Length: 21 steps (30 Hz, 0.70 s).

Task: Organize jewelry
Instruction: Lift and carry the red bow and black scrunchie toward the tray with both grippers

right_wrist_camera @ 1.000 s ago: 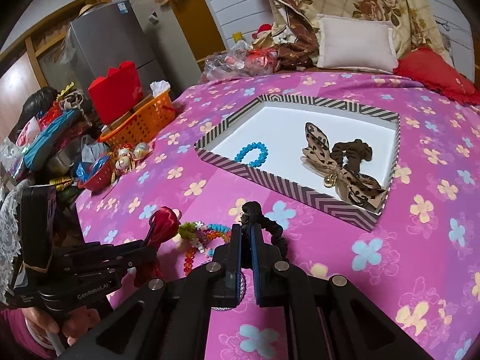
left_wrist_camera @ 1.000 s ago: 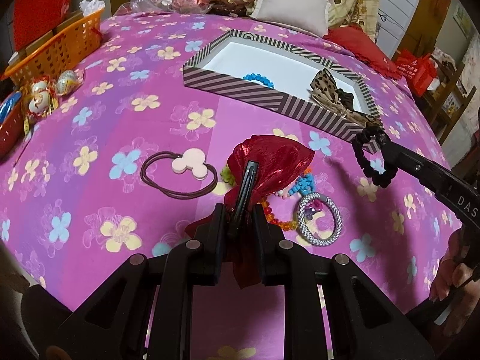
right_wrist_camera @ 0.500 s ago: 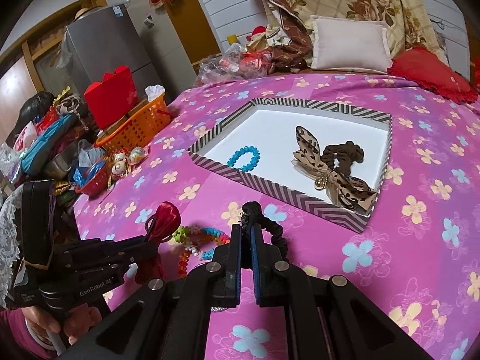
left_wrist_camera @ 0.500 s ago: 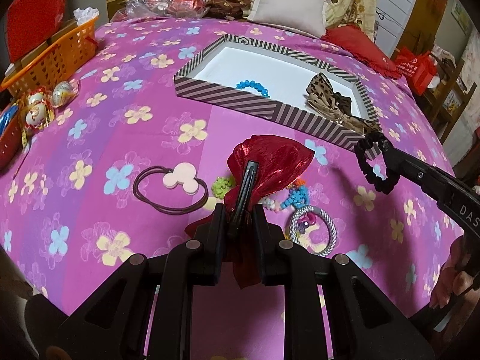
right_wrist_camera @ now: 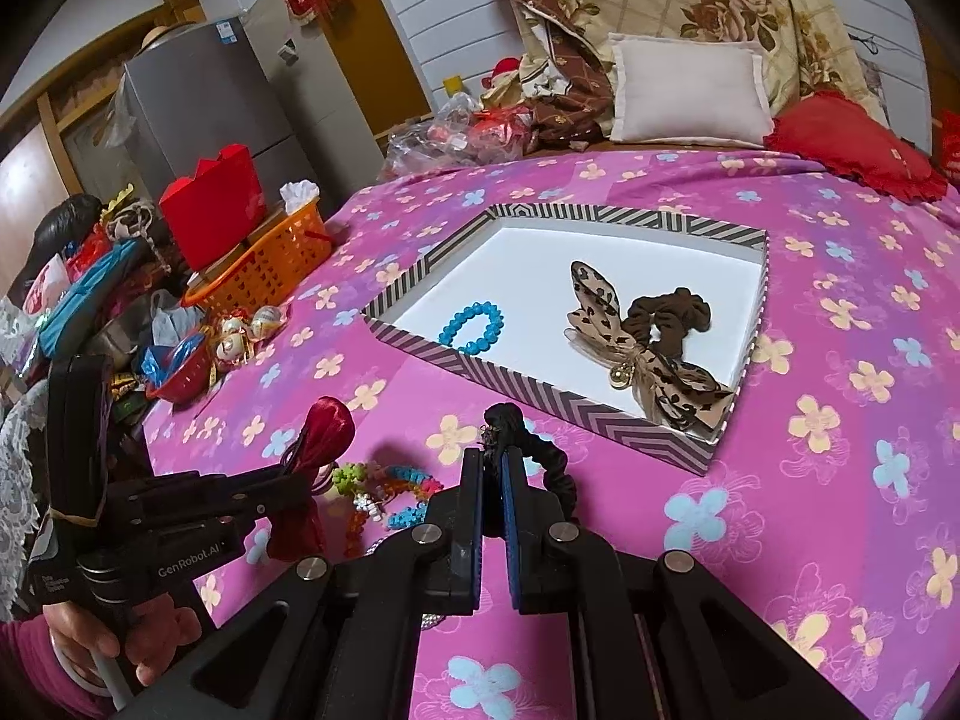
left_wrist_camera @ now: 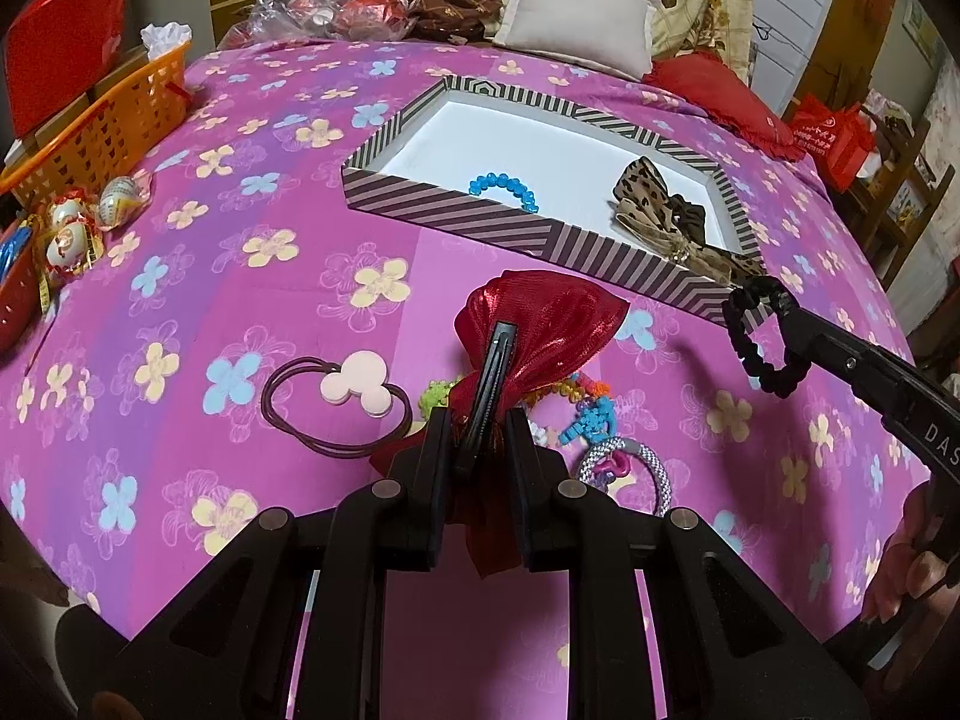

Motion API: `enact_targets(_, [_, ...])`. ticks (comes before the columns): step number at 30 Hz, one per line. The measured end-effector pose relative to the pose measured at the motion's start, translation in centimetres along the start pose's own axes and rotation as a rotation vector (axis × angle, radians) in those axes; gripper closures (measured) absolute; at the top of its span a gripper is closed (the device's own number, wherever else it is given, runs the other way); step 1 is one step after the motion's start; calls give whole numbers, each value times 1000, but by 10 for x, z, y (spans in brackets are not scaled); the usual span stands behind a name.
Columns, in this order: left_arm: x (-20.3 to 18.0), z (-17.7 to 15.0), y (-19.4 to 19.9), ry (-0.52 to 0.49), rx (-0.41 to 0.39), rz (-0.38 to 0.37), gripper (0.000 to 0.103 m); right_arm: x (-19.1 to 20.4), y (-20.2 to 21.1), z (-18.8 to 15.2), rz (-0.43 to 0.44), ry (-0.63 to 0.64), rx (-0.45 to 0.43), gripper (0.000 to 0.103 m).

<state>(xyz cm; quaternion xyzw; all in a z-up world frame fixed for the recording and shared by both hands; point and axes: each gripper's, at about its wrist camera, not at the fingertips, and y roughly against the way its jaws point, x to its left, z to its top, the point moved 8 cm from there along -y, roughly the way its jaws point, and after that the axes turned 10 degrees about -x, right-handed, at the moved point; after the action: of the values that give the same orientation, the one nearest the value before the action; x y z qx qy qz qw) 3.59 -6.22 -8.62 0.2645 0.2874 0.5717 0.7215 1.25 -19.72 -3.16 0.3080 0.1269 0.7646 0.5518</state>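
My left gripper (left_wrist_camera: 480, 420) is shut on a red satin hair bow (left_wrist_camera: 540, 324) with a black clip, held above the pink flowered bedspread; it also shows in the right wrist view (right_wrist_camera: 321, 426). My right gripper (right_wrist_camera: 495, 462) is shut on a black scrunchie (right_wrist_camera: 540, 462), held just short of the striped box's near wall; the scrunchie also shows in the left wrist view (left_wrist_camera: 759, 336). The striped box (left_wrist_camera: 456, 210) holds a blue bead bracelet (left_wrist_camera: 504, 186), a leopard bow (left_wrist_camera: 666, 216) and a brown scrunchie (right_wrist_camera: 672, 315).
On the bedspread lie a brown hair tie with a pink mouse charm (left_wrist_camera: 354, 396), a silver hair tie (left_wrist_camera: 630, 468) and a pile of coloured bead bands (left_wrist_camera: 582, 414). An orange basket (left_wrist_camera: 102, 132) and wrapped eggs (left_wrist_camera: 78, 222) sit at the left edge. Pillows (left_wrist_camera: 576, 30) lie behind.
Both grippers have moved forward toward the striped box, each keeping its hold. The loose pieces on the bedspread have not moved.
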Motion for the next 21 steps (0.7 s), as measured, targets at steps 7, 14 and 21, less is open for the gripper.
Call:
enact_targets(7, [0,6,-2,-1,-5,5,86,-3,0,4,-4,-5,-6,98])
enact_targets(14, [0,17,-6,-8,-11,15,86,-6,-1,6,-7,-7,-5,98])
enact_targets(21, [-3,29,-10,-20,-22,21,86,-7,-4,13,-8,0,-9,98])
